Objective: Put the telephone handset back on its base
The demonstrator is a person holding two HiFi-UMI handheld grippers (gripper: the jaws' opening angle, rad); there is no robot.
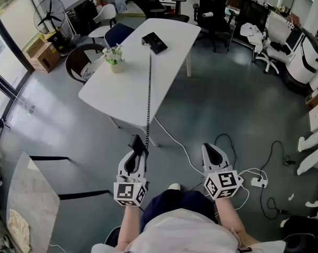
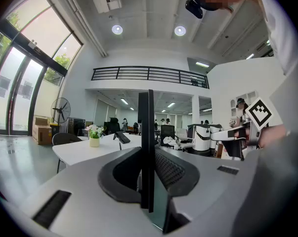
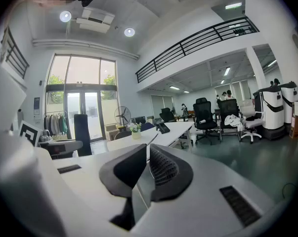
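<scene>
The left gripper [image 1: 135, 154] clamps the black handset [image 1: 138, 142] well short of the desk [image 1: 114, 96], pulling its cord [image 1: 149, 88] straight toward the base [image 1: 154, 42], evidently for carrying back, while the right gripper [image 1: 212, 151] hangs closed and empty.

Black handset [image 1: 138, 143] and base [image 1: 154, 42], black coiled cord [image 1: 149, 88], white table [image 1: 124, 96], grey-green floor [image 1: 227, 104].

— What does your right hand-held gripper [image 3: 148, 151] show you?
— Your jaws sit together with nothing between them. Far ahead of you stands the white table [image 3: 176, 131]. A potted plant [image 3: 135, 129] is on its left and the telephone base [image 3: 162, 128] is just right of that. Black chairs [image 3: 207, 118] stand farther right.
</scene>
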